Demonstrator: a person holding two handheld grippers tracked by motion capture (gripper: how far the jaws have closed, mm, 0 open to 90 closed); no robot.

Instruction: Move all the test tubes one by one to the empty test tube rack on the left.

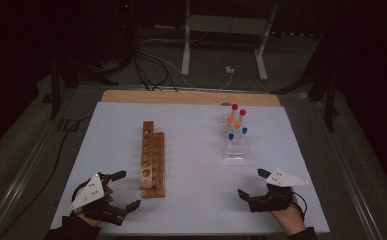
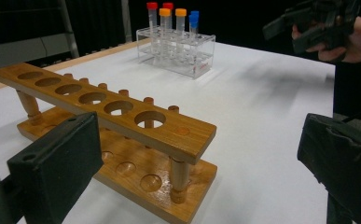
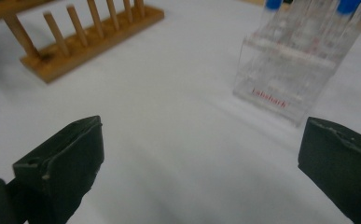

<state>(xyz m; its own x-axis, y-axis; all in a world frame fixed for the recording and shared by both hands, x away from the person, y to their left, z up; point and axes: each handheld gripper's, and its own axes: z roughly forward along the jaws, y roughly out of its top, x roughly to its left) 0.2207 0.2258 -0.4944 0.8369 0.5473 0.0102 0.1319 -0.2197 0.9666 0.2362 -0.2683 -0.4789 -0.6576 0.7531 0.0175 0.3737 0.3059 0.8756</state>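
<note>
A wooden test-tube rack (image 1: pixel 152 158) (image 2: pixel 117 122) (image 3: pixel 82 35) lies lengthwise left of the table's middle, its holes bare. A clear plastic rack (image 1: pixel 234 141) (image 2: pixel 178 49) (image 3: pixel 290 70) at the right holds several capped tubes: red (image 1: pixel 235 107), orange (image 1: pixel 230 119) and blue (image 1: pixel 231 136). My left gripper (image 1: pixel 122 190) (image 2: pixel 201 163) hovers open at the front left, just before the wooden rack's near end. My right gripper (image 1: pixel 253 183) (image 3: pixel 201 163) stands open at the front right, short of the clear rack, with nothing between its jaws. It also appears in the left gripper view (image 2: pixel 308 28).
A white sheet (image 1: pixel 196 165) covers the table, with a wooden strip (image 1: pixel 191 97) along its far edge. Cables (image 1: pixel 151 70) and a metal stand (image 1: pixel 226 35) lie on the dark floor beyond. Bare sheet separates the two racks.
</note>
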